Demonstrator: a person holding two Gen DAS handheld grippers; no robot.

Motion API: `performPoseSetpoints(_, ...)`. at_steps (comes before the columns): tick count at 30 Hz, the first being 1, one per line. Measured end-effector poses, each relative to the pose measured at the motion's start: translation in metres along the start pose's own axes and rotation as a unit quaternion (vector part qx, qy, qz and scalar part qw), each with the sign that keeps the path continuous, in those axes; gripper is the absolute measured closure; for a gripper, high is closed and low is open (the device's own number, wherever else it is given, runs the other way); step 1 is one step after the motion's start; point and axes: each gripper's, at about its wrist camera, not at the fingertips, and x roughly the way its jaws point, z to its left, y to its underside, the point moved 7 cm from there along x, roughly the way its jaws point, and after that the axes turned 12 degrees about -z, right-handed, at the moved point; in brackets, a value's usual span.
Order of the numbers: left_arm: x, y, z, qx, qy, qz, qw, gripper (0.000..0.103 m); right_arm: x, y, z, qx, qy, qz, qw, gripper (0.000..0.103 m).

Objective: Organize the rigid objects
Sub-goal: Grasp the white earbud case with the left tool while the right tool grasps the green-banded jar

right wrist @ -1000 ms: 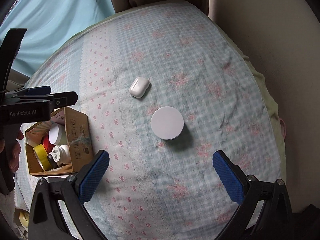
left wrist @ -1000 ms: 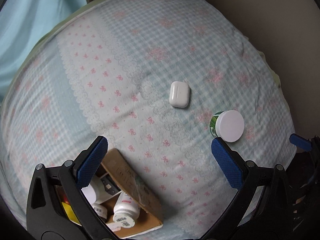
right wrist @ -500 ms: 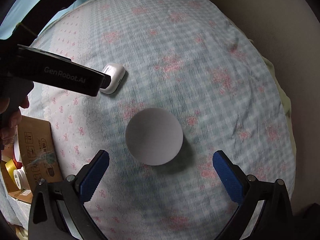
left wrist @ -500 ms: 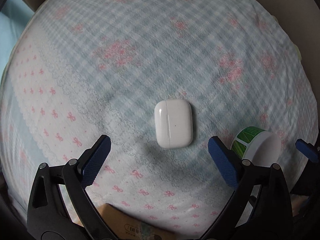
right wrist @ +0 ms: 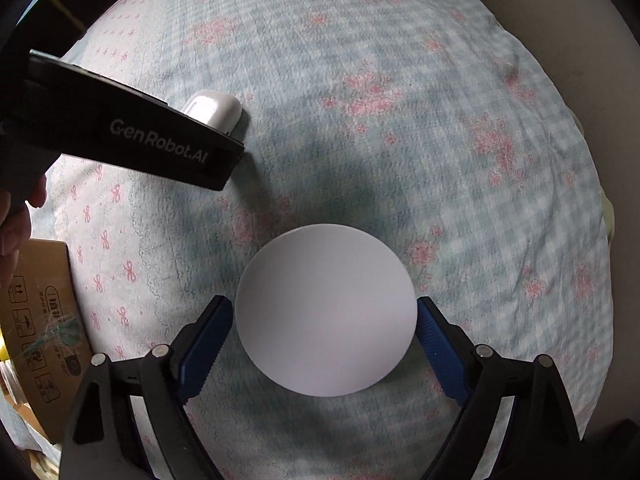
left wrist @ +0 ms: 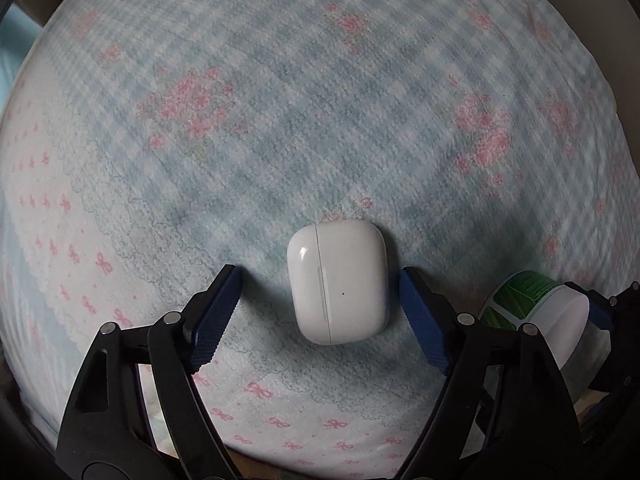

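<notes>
My left gripper (left wrist: 318,308) stands open astride the white earbud case (left wrist: 338,280), which lies flat on the tablecloth (left wrist: 280,120) at lower centre of the left wrist view; a gap shows on the left side, while the right blue pad (left wrist: 422,320) sits just beside the case, contact not discernible. My right gripper (right wrist: 324,344) is spread around the white-lidded jar (right wrist: 326,310) at lower centre of the right wrist view, both pads close to the lid rim; whether they touch it I cannot tell. In the left wrist view the jar (left wrist: 536,312) appears at lower right, its green label partly hidden behind my finger, the print too small to read. In the right wrist view the left gripper's black body crosses the upper left, lettered "GenRobot.AI", and covers part of the earbud case (right wrist: 216,110). A cardboard box (right wrist: 40,320) is cut off at the lower left edge, bearing handling symbols and illegible print. A fingertip (right wrist: 18,224) of my hand shows at the left edge.
</notes>
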Motion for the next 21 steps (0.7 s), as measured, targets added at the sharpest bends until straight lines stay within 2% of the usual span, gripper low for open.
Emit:
performPoseSetpoints(2, -0.002, -0.001, 0.001, -0.003, -0.003, -0.001, 1.0000, 0.030, 0.002, 0.000, -0.002, 0.009, -0.006, 0.004, 1.000, 0.017)
performPoseSetpoints(5, -0.006, -0.002, 0.003, -0.007, -0.008, -0.004, 0.9999, 0.045, 0.004, -0.001, -0.005, 0.005, -0.005, 0.010, 1.000, 0.031)
performPoseSetpoints(7, -0.010, -0.004, 0.005, -0.007, -0.012, -0.008, 0.9999, 0.061, 0.003, -0.002, -0.008, 0.007, -0.007, 0.009, 1.000, 0.035)
performPoseSetpoints(14, -0.015, -0.007, 0.005, -0.004, -0.012, -0.005, 0.9999, 0.062, 0.000, 0.000, -0.011, -0.002, -0.006, 0.015, 1.000, 0.036)
performPoseSetpoints(21, -0.032, 0.000, 0.010, -0.049, 0.004, -0.012, 0.9987, 0.062, -0.006, 0.004, -0.013, -0.022, -0.009, 0.018, 1.000, 0.036)
